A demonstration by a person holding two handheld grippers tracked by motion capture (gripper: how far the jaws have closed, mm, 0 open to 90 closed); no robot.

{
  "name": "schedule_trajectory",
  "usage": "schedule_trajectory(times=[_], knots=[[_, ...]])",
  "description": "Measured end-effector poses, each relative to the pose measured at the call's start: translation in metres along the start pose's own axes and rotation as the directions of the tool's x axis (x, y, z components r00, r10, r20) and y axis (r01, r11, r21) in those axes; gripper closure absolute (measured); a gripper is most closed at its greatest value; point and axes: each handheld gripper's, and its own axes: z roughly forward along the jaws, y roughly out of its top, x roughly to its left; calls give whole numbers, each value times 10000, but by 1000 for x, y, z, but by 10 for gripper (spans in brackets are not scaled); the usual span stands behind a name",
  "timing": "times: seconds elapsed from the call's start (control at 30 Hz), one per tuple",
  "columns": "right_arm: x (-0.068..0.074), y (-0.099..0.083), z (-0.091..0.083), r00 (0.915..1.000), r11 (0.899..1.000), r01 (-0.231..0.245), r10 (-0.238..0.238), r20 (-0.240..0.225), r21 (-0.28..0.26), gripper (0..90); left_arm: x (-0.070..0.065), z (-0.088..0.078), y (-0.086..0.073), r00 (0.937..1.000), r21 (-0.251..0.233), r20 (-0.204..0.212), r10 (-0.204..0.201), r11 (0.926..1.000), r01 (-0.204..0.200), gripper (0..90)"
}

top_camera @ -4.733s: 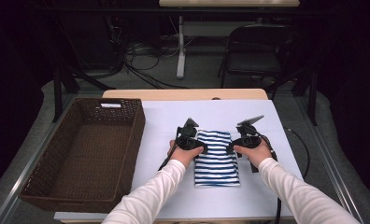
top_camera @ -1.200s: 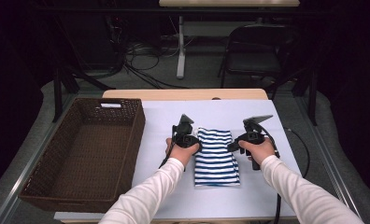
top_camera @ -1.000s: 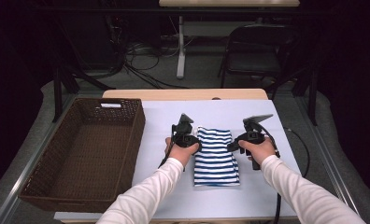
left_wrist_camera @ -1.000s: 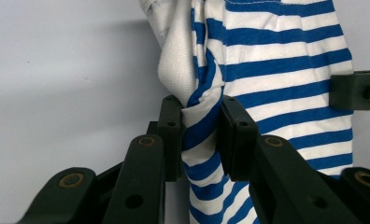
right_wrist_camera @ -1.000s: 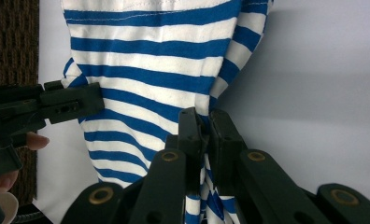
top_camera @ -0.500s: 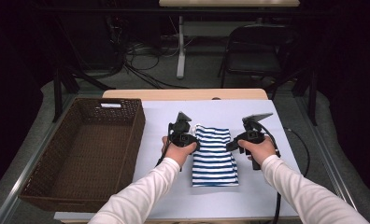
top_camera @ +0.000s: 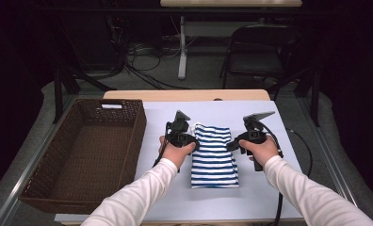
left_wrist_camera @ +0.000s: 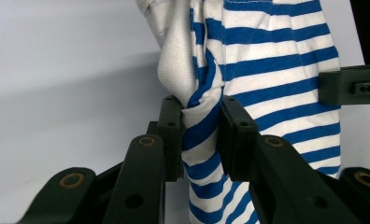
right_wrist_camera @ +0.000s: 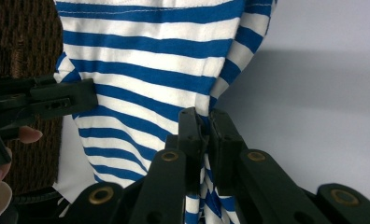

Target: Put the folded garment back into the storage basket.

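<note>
Between my two claws lies one folded blue-and-white striped shirt [top_camera: 214, 155]. My left claw [left_wrist_camera: 199, 135] is clenched on a bunched fold of its edge, my right claw [right_wrist_camera: 202, 128] pinches the opposite edge. One brown wicker basket [top_camera: 128, 141] sits beyond my left claw.

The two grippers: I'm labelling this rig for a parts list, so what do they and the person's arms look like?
Both the left gripper and the right gripper are black, each topped by a grey three-cornered plate. A black cable trails from the right one. Up close, the jaws are flat black bars on linked arms with brass-coloured pivot rings. The person wears long white sleeves.
</note>
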Motion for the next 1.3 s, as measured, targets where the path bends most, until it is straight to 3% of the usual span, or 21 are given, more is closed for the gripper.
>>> schedule_trajectory(times=[0.67, 1.3], knots=[[18, -4, -18, 9988, 9993, 316, -322, -363, -175, 851, -8, -26, -2, 9997, -187, 56, 228, 9996, -227, 738], [40, -9, -31, 9928, 9949, 995, -1005, -650, -193, 853, -9, -57, -15, 9993, -578, 134, 347, 9978, -338, 742]])
